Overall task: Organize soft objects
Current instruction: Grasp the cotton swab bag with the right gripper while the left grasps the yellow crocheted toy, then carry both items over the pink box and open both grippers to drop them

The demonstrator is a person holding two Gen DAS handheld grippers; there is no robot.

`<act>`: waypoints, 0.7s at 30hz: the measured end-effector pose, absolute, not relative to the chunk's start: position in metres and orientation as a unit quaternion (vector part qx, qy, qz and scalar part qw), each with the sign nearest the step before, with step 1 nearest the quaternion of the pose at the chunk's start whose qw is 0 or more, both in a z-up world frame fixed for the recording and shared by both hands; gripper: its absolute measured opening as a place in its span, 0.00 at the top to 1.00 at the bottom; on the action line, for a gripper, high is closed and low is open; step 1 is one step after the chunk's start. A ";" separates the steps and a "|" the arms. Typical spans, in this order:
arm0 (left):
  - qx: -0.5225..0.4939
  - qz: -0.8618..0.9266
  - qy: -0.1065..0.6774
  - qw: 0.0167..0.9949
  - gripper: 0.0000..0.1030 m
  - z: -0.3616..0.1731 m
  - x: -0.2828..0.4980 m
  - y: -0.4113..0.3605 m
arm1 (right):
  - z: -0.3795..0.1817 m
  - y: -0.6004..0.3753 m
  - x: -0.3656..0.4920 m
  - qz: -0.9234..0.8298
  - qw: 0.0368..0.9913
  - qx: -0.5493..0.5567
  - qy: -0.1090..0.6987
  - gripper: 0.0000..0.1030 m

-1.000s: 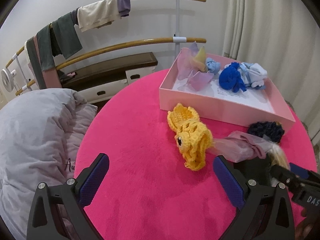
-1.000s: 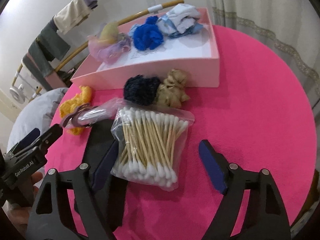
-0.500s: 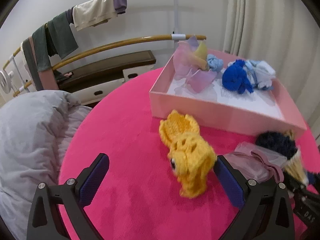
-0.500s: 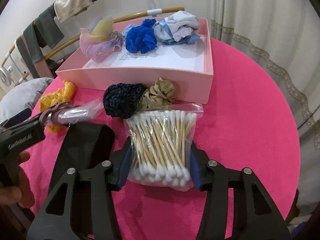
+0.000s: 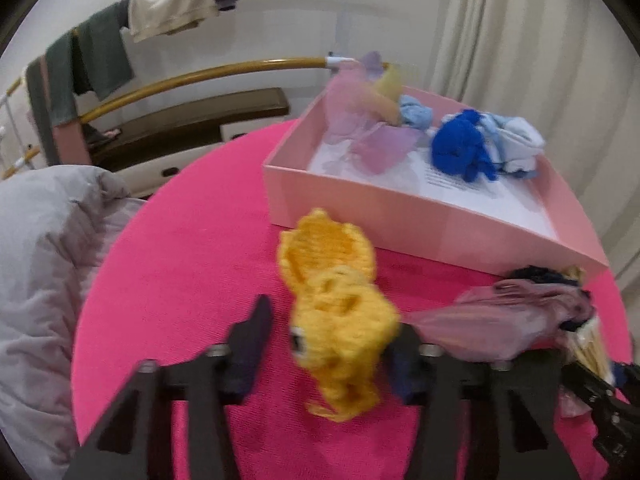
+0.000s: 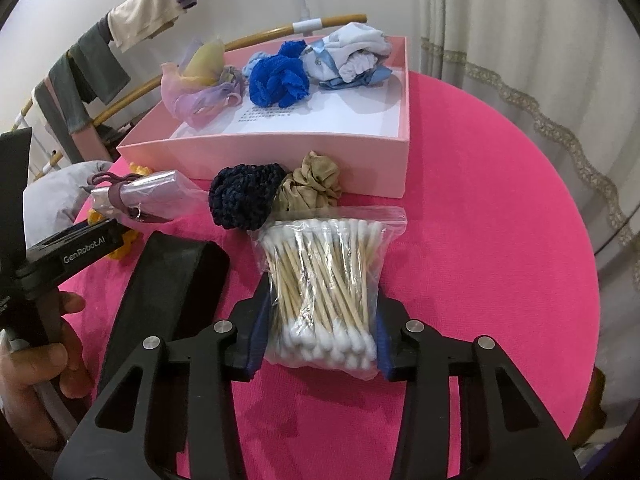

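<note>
R gripper (image 6: 318,350) jaws are pinching the cotton swab bag (image 6: 326,290), lying on the pink table (image 6: 480,240) in front of the box (image 6: 280,156). L gripper (image 5: 332,348) jaws are flanking the yellow crochet toy (image 5: 340,320), w/ right jaw touching it, left jaw apart; frame is blurring.

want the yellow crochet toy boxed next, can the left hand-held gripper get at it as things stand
Probably yes. The yellow crochet toy already lies between the open fingers of the left hand-held gripper on the pink tablecloth, nothing on top; only a plastic-wrapped bundle lies close by its right finger.
</note>
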State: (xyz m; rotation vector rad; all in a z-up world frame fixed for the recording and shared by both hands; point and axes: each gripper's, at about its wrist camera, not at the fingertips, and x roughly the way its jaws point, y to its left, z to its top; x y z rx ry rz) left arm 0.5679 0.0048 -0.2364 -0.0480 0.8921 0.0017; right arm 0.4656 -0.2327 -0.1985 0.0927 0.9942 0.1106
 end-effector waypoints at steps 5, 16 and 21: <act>-0.025 -0.005 0.425 0.905 0.75 -0.226 0.553 0.003 | -0.190 -0.235 0.459 0.054 0.881 0.047 0.468 0.62; -0.020 -0.002 0.397 0.917 0.75 -0.182 0.493 0.009 | -0.168 -0.239 0.441 0.057 0.892 0.052 0.445 0.62; -0.017 -0.006 0.387 0.922 0.75 -0.160 0.462 0.006 | -0.155 -0.237 0.432 0.061 0.897 0.051 0.434 0.62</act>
